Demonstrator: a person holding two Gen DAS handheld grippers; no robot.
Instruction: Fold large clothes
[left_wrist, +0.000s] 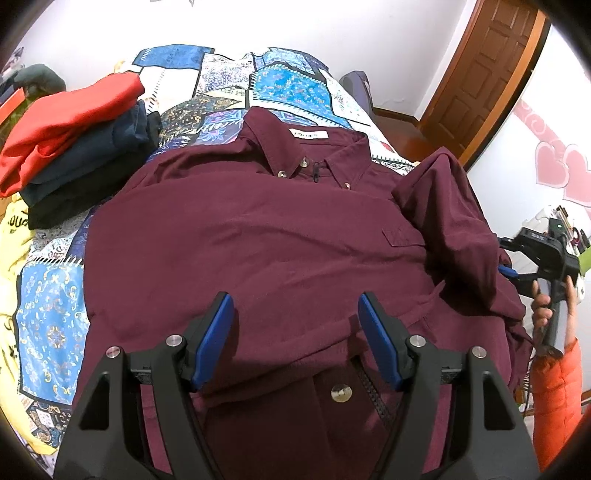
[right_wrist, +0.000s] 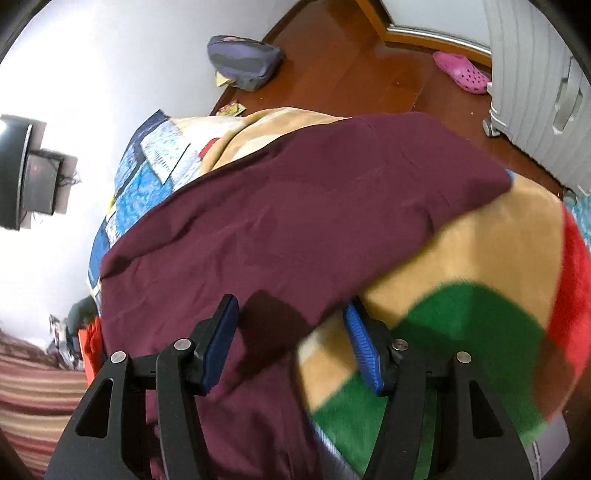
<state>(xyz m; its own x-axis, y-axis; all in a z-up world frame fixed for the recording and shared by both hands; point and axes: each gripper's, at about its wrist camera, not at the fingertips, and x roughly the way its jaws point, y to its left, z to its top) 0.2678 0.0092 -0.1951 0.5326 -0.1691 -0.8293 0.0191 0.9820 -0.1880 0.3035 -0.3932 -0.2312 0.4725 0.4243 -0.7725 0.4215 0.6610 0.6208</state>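
One maroon shirt (left_wrist: 258, 236), frame centre on the bed (left_wrist: 48, 314), collar toward the top edge; left gripper (left_wrist: 295, 339) spread over its lower hem; right gripper (right_wrist: 291, 347), nearer the bunched sleeve (left_wrist: 454, 221), spread astride the cloth edge.

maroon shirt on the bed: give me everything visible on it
The maroon shirt is a soft woven button-down lying front up on the patchwork quilt, collar at the far end with a white neck label, small buttons on the collar points and a flapped chest pocket. One sleeve is bunched in a heap along its right side. The near hem looks folded up over the body. The left gripper hovers open above the hem; the right gripper sits open at the shirt's edge, fabric between its fingers.
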